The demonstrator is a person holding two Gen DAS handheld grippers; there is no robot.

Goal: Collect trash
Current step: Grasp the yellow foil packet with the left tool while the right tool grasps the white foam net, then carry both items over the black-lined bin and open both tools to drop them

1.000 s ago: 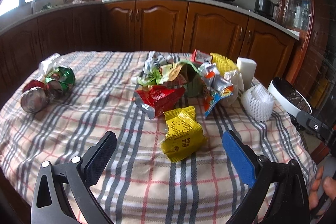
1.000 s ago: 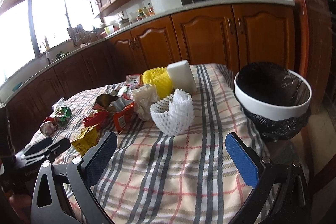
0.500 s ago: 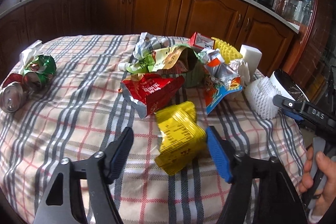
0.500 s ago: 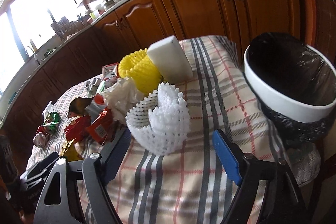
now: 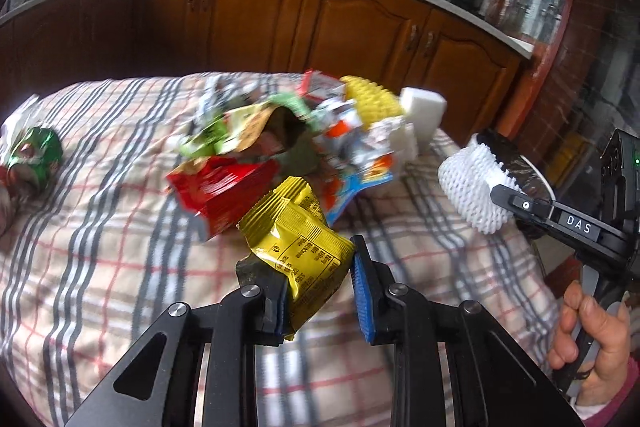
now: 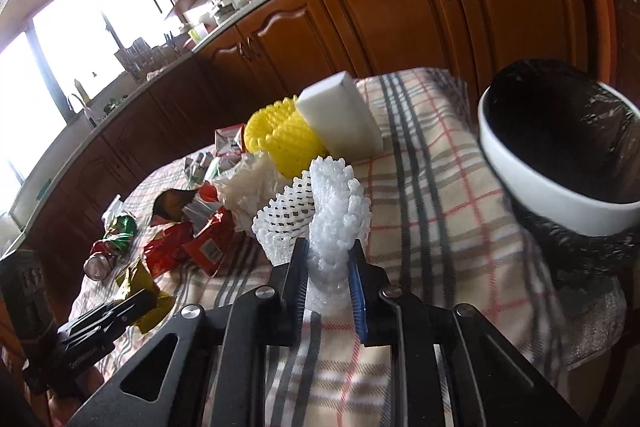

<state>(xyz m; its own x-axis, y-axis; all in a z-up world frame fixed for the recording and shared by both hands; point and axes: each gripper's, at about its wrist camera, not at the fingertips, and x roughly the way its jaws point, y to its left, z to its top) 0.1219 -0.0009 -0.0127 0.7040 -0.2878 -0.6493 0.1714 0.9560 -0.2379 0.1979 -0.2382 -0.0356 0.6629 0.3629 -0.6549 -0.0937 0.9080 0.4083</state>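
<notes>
My left gripper [image 5: 320, 287] is shut on a yellow snack wrapper [image 5: 298, 243] and holds it just above the plaid tablecloth [image 5: 100, 247]. My right gripper [image 6: 330, 275] is shut on a white foam fruit net [image 6: 320, 215], which also shows in the left wrist view [image 5: 472, 187]. A white trash bin with a black liner [image 6: 560, 163] stands off the table's right edge, right of the right gripper. A pile of wrappers [image 5: 280, 139] lies mid-table, with a red wrapper [image 5: 224, 187] at its front.
A yellow foam net [image 6: 280, 139], a white foam block [image 6: 340, 115] and crumpled white paper [image 6: 248, 187] lie behind the white net. Crushed cans [image 6: 112, 243] lie at the table's left side. Wooden cabinets [image 5: 360, 23] run behind the table.
Both grippers moved forward and closed: the left onto the yellow wrapper, the right onto the white foam net. Both were open and empty one second ago.
</notes>
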